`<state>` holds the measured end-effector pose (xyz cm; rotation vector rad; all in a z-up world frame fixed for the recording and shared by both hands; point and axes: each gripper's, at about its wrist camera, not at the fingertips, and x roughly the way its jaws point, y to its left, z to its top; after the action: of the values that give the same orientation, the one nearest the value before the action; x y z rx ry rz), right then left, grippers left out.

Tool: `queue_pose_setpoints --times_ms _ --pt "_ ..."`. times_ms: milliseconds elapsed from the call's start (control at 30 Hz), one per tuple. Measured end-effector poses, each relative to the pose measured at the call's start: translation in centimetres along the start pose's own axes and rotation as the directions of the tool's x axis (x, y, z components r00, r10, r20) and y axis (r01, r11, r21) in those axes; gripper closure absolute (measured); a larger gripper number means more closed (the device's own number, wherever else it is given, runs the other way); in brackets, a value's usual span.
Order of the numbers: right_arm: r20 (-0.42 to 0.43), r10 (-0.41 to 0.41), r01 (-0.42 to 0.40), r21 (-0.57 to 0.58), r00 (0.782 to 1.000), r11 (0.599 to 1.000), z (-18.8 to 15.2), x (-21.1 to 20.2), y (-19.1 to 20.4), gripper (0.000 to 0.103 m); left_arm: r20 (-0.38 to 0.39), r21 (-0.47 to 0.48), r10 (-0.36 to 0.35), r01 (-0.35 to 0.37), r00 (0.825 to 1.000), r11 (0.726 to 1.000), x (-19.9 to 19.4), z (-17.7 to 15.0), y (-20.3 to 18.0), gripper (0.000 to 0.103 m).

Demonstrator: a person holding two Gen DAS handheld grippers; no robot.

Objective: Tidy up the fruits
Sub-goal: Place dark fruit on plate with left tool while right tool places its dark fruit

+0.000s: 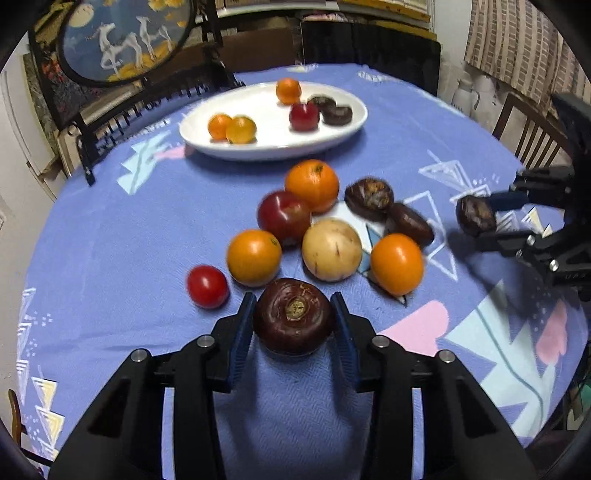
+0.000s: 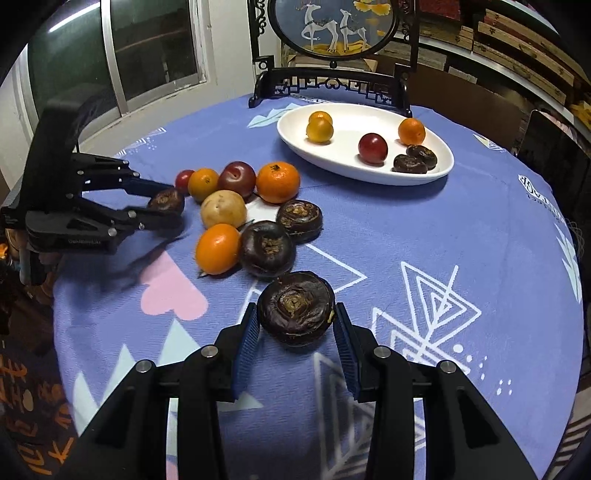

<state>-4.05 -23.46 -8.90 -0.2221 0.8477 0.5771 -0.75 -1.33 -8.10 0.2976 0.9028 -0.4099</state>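
**A:** Left gripper was on a dark water chestnut, jaws partly closed with the blue pads flush on both its sides. Its scarred end pointed up and toward the camera, flat axis upright. Whether it sat on the blue cloth or just above it, I couldn't tell.

**B:** Same on the other side! Right gripper had its jaws closed to the width of a second chestnut, near the surface's front edge, crown up and slightly tilted. Its underside was hidden in shadow.

**A:** In the left wrist view that right gripper showed side-on at the surface's right edge, blurred, its body cut off by the frame.

**B:** The loose pile sat mid-surface: oranges, a red plum, a pale yellow fruit, two more chestnuts lying flat. The small red fruit was half hidden behind an orange.

**A:** The white oval plate lay toward the far edge, long axis running roughly along that edge. It held three orange fruits, a red one and two chestnuts, all soft and smeared.

**B:** Beyond it, the framed deer screen was cut off at the top.
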Motion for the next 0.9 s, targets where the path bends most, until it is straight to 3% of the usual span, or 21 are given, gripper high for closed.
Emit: queue_pose_setpoints --times_ms 267,367,500,733,900 --pt "0.122 0.03 -0.036 0.047 0.992 0.998 1.6 -2.2 1.3 0.062 0.09 -0.055 0.102 -0.097 0.991 0.994 -2.8 2.5 0.0 0.063" --pt "0.178 0.034 -0.045 0.057 0.983 0.997 2.8 -3.1 2.2 0.062 0.121 -0.089 0.162 -0.152 0.979 0.984 -3.2 3.8 -0.2 0.063" --pt "0.229 0.047 -0.059 0.047 0.972 0.997 4.2 -4.1 3.7 0.062 0.142 -0.13 0.176 -0.158 0.974 0.979 -3.6 5.0 0.0 0.063" --pt "0.261 0.055 -0.07 0.048 0.964 0.996 5.4 -4.8 3.8 0.062 0.179 -0.147 0.22 -0.195 0.959 0.97 -4.1 6.1 0.3 0.063" --pt "0.252 0.065 -0.082 0.057 0.965 0.995 5.7 -4.2 3.6 0.062 0.185 -0.131 0.218 -0.196 0.958 0.972 -3.9 6.4 0.3 0.063"
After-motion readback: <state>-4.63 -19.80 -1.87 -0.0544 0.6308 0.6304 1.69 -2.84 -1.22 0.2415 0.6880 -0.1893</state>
